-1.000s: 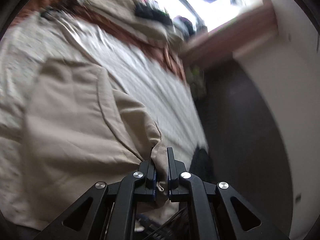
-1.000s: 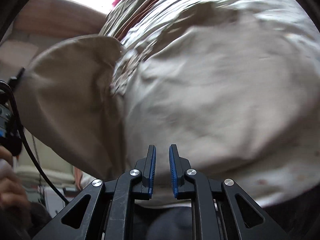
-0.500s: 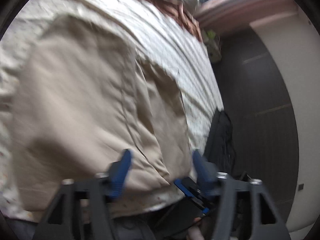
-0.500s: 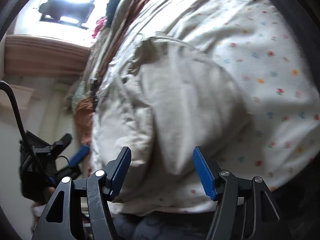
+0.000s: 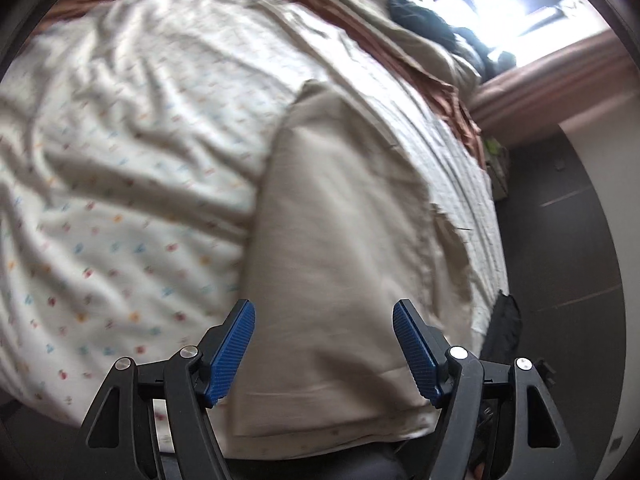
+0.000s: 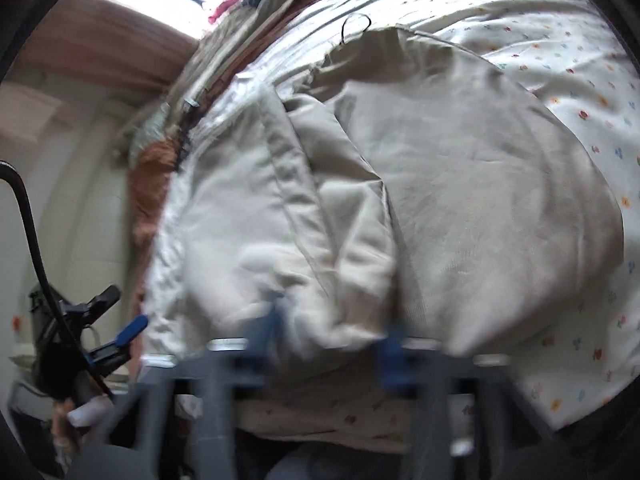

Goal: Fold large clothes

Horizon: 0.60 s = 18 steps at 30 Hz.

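Note:
A large beige garment lies folded on a bed with a white flower-print sheet. It also shows in the right wrist view, with a folded layer and seams at its left. My left gripper is open and empty just above the garment's near edge. My right gripper is blurred by motion; its blue pads stand apart, open and empty, at the garment's near edge. The other gripper shows at the left in the right wrist view.
A pile of brown, beige and dark clothes lies at the far side of the bed below a bright window. Dark floor runs along the bed's right side. A black cable hangs at the left.
Both grippers opened and let go of the garment, which now lies flat on the bed. Both have drawn back toward its near edge; the right one is still moving.

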Tool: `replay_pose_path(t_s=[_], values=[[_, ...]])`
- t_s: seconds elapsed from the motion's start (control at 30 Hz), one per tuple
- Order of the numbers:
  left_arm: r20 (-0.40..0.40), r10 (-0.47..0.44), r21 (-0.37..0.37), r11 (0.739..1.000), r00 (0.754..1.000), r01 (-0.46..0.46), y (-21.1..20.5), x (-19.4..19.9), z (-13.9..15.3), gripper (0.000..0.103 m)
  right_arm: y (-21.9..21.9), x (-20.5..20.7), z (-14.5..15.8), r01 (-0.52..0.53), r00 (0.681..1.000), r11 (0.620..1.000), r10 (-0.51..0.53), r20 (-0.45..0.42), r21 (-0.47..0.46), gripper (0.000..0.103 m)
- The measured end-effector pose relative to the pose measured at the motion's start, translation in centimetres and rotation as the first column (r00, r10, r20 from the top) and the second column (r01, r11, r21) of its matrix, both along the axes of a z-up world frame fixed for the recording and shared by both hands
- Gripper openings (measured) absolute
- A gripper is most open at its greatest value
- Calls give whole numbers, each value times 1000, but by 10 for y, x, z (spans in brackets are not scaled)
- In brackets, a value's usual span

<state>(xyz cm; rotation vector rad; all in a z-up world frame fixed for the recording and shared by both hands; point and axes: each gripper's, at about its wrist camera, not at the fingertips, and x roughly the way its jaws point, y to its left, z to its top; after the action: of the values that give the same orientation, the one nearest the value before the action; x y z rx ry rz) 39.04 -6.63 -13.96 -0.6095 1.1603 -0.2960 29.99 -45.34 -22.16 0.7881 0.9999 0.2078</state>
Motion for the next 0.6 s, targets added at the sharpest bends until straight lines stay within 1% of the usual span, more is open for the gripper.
replay_pose_path(t_s=[0.07, 0.13, 0.23, 0.33, 0.47, 0.6], values=[[-19, 6, 9, 1000, 1000, -5, 1, -2, -12, 73, -6, -5, 9, 12, 998, 1000, -13, 66, 8, 10], [-34, 7, 17, 1000, 999, -6, 1, -4, -22, 73, -13, -12, 21, 35, 993, 999, -35, 110, 1, 9], [-45, -6, 8, 1000, 999, 6, -2, -6, -32, 73, -30, -20, 35, 73, 986, 997, -71, 149, -11, 9], [-66, -41, -14, 999, 997, 40, -14, -5, -42, 66, -50, -26, 40, 109, 981, 994, -106, 160, -8, 9], [-77, -97, -25, 995, 992, 95, -36, -6, -47, 57, -70, -34, 32, 139, 980, 990, -138, 142, 2, 8], [-66, -142, -8, 990, 988, 141, -55, -6, -48, 56, -83, -45, 29, 174, 974, 985, -172, 150, 1, 8]])
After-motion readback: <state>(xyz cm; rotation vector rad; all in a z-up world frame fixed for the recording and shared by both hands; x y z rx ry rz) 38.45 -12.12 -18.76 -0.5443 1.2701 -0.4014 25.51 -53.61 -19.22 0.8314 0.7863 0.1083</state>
